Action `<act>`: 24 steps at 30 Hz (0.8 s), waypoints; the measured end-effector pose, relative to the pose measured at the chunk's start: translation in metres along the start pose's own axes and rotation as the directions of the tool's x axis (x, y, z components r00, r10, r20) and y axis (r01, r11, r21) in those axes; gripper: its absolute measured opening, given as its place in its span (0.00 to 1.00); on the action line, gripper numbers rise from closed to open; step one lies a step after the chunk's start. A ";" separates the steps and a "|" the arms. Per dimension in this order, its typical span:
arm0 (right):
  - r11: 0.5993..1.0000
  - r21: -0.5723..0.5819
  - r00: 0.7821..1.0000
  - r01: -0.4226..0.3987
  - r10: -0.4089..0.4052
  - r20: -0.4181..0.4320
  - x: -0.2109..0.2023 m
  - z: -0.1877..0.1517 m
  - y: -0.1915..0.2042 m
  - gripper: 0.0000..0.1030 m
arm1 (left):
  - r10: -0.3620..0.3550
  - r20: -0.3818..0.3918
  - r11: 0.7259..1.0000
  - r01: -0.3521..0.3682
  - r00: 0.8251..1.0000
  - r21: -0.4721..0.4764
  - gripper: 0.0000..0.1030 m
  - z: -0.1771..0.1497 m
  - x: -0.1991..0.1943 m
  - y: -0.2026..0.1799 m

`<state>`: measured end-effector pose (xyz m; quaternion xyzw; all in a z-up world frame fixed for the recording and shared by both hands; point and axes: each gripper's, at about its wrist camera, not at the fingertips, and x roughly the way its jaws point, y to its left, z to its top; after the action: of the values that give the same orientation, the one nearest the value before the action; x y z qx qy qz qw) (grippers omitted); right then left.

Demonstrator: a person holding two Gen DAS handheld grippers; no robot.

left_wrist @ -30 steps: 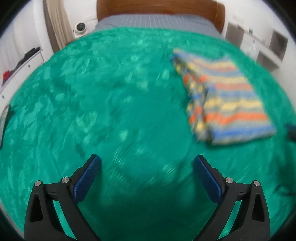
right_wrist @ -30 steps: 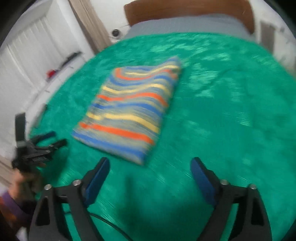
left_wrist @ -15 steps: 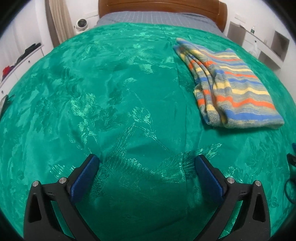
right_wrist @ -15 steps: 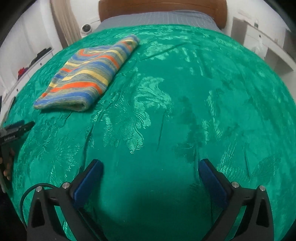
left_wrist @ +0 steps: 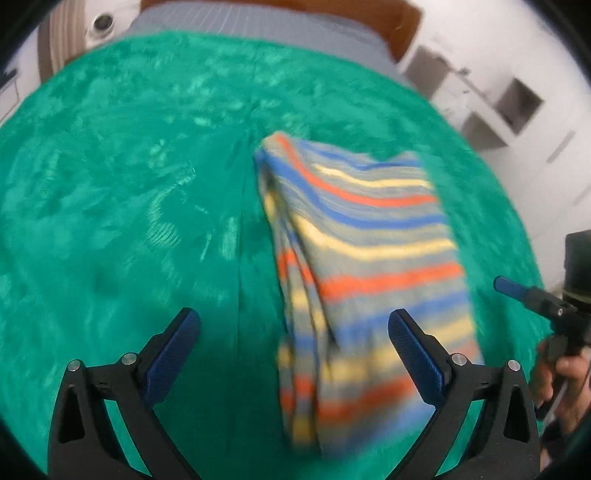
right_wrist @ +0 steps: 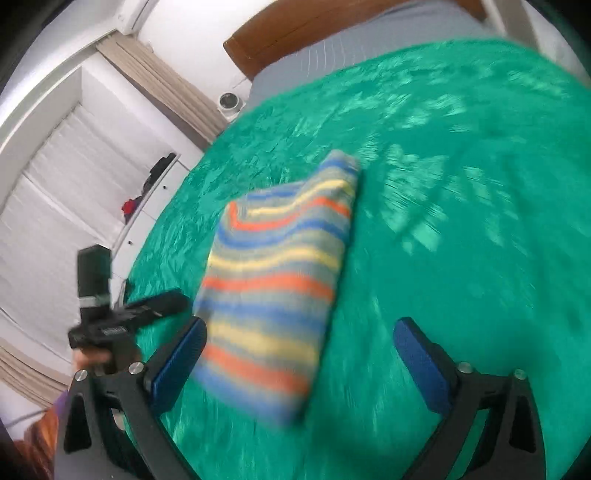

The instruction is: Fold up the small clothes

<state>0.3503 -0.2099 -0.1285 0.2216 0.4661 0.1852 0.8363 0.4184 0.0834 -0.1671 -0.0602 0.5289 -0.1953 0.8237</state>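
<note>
A folded striped knit garment in blue, orange, yellow and grey lies flat on the green bedspread. My left gripper is open above the bed, and the garment's near left edge lies under the gap between its fingers without touching them. In the right wrist view the same garment lies under my right gripper. The right jaws are wide and closing, with the cloth below them and clear of the pads. Each gripper shows at the edge of the other's view, held by a hand. Both views are blurred.
A wooden headboard and a grey sheet lie at the far end. White shelves stand right of the bed. A low white cabinet, a curtain and a small round white device stand left of it.
Both grippers have swung toward the striped garment. It was off to the side of each view and now lies under the fingers of both. The garment itself has not moved.
</note>
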 end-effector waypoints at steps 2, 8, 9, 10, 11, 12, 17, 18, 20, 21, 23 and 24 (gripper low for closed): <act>0.999 0.030 0.998 -0.043 0.045 -0.040 0.031 0.016 -0.009 0.82 | 0.000 -0.049 1.000 -0.002 0.999 -0.030 0.99 0.010 0.022 0.003; 0.993 -0.088 0.993 0.074 -0.082 -0.089 0.091 0.023 0.018 0.34 | -0.001 -0.032 0.999 0.002 0.999 0.038 0.27 0.014 0.034 -0.019; 0.970 -0.189 0.983 0.155 -0.170 -0.066 0.092 0.018 0.036 0.31 | -0.015 -0.038 0.999 0.016 0.999 0.041 0.19 0.013 0.036 -0.023; 0.937 -0.271 0.971 0.219 -0.237 -0.033 0.092 0.014 0.052 0.29 | 0.024 -0.018 0.998 -0.023 1.000 0.061 0.17 0.012 0.034 -0.030; 0.911 -0.323 0.962 0.257 -0.273 -0.005 0.090 0.010 0.063 0.27 | 0.051 0.004 0.995 -0.051 0.999 0.091 0.17 0.011 0.030 -0.037; 0.891 -0.359 0.957 0.280 -0.287 0.032 0.083 0.006 0.076 0.27 | 0.062 0.022 0.992 -0.064 0.998 0.107 0.16 0.010 0.026 -0.042; 0.925 -0.303 0.972 0.231 -0.205 0.114 0.027 0.011 0.090 0.26 | -0.015 0.118 0.994 0.002 0.993 0.110 0.16 0.010 -0.025 -0.056; 0.930 -0.292 0.973 0.224 -0.196 0.121 0.020 0.011 0.091 0.26 | -0.032 0.127 0.993 0.017 0.991 0.118 0.17 0.011 -0.032 -0.062; 0.944 -0.253 0.975 0.213 -0.189 0.115 0.008 0.019 0.081 0.29 | -0.043 0.107 0.992 0.030 0.993 0.120 0.30 0.012 -0.033 -0.069; 0.948 -0.222 0.973 0.229 -0.214 0.090 0.004 0.019 0.068 0.40 | -0.028 0.094 0.993 0.017 0.995 0.120 0.49 0.009 -0.030 -0.071; 0.918 -0.203 0.940 0.341 -0.333 0.073 -0.001 0.017 0.053 0.76 | 0.100 0.108 0.985 -0.113 0.989 0.127 0.77 -0.008 -0.024 -0.072; 0.887 -0.199 0.909 0.416 -0.408 0.083 -0.006 0.011 0.048 0.90 | 0.142 0.131 0.978 -0.159 0.981 0.132 0.79 -0.015 -0.025 -0.073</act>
<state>0.3521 -0.1750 -0.0930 0.0308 0.4638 0.0480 0.8841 0.3768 0.0276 -0.1304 0.0269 0.4661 -0.1655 0.8687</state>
